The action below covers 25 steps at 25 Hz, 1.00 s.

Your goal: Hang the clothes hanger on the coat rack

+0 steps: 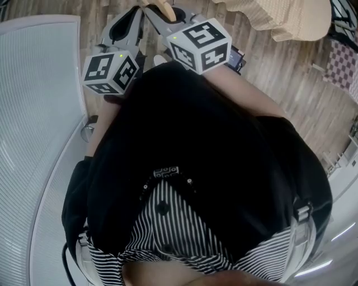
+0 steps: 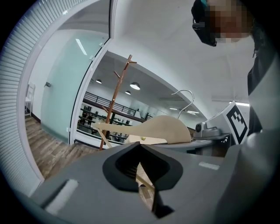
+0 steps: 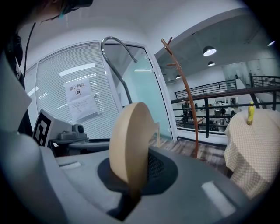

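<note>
A pale wooden clothes hanger [image 3: 130, 146] with a metal hook [image 3: 114, 47] is held up in front of me by both grippers. My right gripper [image 3: 131, 177] is shut on the hanger's thick rounded body. My left gripper [image 2: 141, 153] is shut on a thinner wooden part of the hanger [image 2: 162, 129]. In the head view both grippers, left [image 1: 133, 18] and right [image 1: 160, 19], meet at the hanger [image 1: 163, 8] at the top edge. The brown wooden coat rack [image 3: 183, 92] stands ahead on the wood floor, apart from the hanger. The coat rack [image 2: 117, 100] also shows in the left gripper view.
A table under a beige checked cloth [image 3: 251, 144] stands to the right of the rack. A ribbed white curved wall [image 1: 39, 111] lies on my left, next to glass panels [image 2: 65, 92]. A black railing [image 3: 218, 105] runs behind the rack.
</note>
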{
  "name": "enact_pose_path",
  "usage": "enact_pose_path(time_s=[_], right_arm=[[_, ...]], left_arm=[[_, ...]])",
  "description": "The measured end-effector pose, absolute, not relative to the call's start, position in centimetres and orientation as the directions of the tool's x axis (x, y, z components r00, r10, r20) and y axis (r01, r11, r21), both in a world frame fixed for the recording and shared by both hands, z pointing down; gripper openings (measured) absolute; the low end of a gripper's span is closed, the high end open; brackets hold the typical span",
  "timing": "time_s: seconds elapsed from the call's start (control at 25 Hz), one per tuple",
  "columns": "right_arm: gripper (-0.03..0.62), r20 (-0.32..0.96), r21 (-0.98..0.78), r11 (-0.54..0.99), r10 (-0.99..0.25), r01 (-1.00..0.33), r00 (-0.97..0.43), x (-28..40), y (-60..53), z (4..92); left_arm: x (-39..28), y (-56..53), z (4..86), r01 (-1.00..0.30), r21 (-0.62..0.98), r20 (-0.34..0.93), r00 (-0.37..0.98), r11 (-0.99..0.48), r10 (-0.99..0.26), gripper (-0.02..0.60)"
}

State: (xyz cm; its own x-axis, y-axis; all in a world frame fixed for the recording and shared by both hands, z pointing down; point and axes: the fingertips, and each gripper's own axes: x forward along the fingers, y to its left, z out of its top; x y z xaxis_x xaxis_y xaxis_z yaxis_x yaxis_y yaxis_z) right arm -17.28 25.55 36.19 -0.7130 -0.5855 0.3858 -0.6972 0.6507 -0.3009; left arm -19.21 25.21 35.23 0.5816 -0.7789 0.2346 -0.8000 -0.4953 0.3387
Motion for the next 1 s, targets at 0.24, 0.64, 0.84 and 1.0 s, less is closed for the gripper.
enact_pose_path(time_s=[0.24,0.64,0.84,1.0], right_arm=[[0.001,0.369,-0.318,0.666,-0.569,-0.675,-0.735,-14.6,18.1,36.4],[0.0,0.341,-0.322,0.693,-0.551,-0.645,-0.762,-8.6,5.7,35.9],[0.002,0.332,-0.338,0.706,-0.53,-0.623,-0.78,-7.5,1.2,36.0],[0.002,0.311,-0.34,0.708,-0.537,-0.619,-0.784,-5.4,-2.8,34.9]], left_arm=[[-17.1,17.8,34.8,-0.81,0.361,0.196,0.551,-0.462,-0.811,-0.002],[-12.0,5.2,34.0,-0.847,0.36,0.166,0.47,-0.39,-0.867,-0.002],[-10.5,1.1,33.8,-0.847,0.352,0.17,0.476,-0.398,-0.863,-0.001],[-8.4,-2.2,32.4,-0.843,0.35,0.146,0.479,-0.408,-0.865,0.0]])
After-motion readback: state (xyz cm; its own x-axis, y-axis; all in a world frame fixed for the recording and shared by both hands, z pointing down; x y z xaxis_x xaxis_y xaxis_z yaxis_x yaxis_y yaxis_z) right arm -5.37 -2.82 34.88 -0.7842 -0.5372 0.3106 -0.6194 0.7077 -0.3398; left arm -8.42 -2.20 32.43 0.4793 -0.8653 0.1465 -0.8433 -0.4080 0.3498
